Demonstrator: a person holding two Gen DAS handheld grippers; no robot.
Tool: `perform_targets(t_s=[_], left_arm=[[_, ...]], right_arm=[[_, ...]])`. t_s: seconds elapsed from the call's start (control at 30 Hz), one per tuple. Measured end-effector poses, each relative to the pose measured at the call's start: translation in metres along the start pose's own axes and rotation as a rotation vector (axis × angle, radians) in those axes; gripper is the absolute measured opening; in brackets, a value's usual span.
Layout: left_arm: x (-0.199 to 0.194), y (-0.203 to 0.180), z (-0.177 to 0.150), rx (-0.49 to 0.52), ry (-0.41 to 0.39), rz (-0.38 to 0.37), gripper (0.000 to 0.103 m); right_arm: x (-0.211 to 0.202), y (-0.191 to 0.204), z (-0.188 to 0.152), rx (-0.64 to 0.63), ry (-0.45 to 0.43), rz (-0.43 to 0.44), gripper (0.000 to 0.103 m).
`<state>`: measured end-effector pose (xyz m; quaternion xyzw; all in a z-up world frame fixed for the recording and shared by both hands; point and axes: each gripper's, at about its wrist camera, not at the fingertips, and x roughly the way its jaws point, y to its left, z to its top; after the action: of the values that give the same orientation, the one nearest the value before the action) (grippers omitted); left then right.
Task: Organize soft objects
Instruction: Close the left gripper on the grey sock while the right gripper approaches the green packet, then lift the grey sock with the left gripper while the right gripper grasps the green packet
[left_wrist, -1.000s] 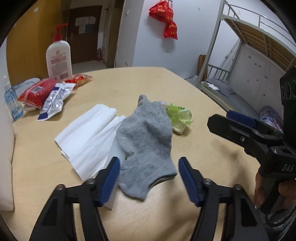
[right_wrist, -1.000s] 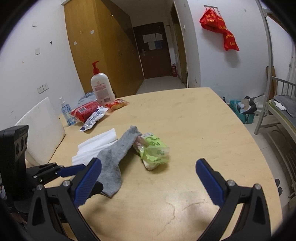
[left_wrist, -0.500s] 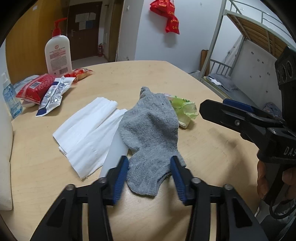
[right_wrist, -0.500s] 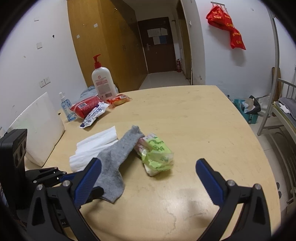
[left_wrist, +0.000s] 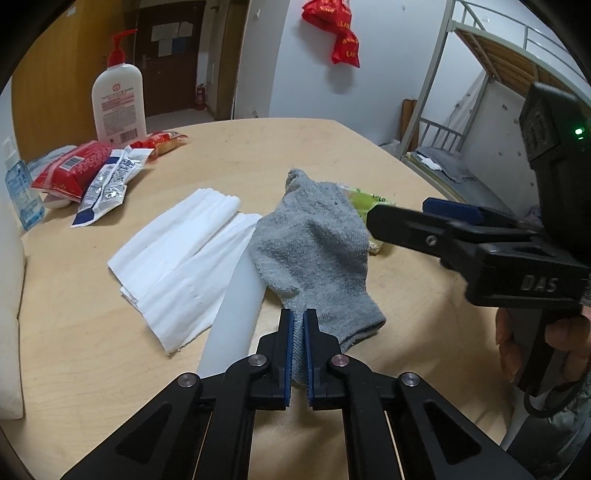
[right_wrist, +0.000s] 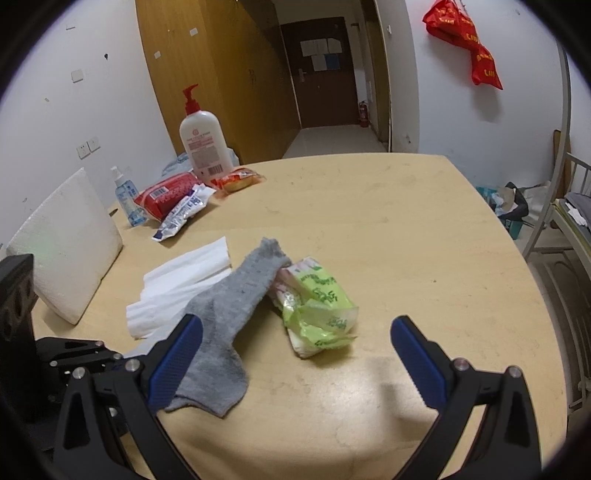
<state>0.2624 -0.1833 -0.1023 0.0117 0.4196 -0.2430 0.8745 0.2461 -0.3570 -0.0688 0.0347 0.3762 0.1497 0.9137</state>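
Grey knit, the ankle sock (left_wrist: 314, 251) lay on the wooden counter (left_wrist: 74, 350), overlapping white tissue sheets (left_wrist: 177, 258) and touching a green tissue pack (right_wrist: 317, 306). The left tool (left_wrist: 299, 317) had just closed, pinching the sock's cuff end. Light and limp, it would probably droop when lifted. The right tool (right_wrist: 295, 350) stood wide, empty. A pale tube (left_wrist: 236, 317) was partly hidden beneath the sock.
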Motion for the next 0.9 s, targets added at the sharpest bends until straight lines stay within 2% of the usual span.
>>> perform_targets(t_s=[0.37,0.8,0.87,0.9], left_arm=[[-0.039,0.007,0.009,0.01,-0.116,-0.017,0.005],[-0.073,0.024,0.01,-0.016,-0.183,0.02,0.005],[-0.078,0.025,0.01,-0.015,-0.194,0.011,0.005],[-0.079,0.025,0.01,-0.015,-0.196,0.01,0.005]], right_arm=[[0.01,-0.001,0.005,-0.011,0.032,-0.029,0.103],[0.023,0.005,0.01,-0.043,0.057,-0.069,0.103],[0.026,0.003,0.012,-0.04,0.064,-0.073,0.099],[0.028,0.002,0.012,-0.032,0.071,-0.078,0.093]])
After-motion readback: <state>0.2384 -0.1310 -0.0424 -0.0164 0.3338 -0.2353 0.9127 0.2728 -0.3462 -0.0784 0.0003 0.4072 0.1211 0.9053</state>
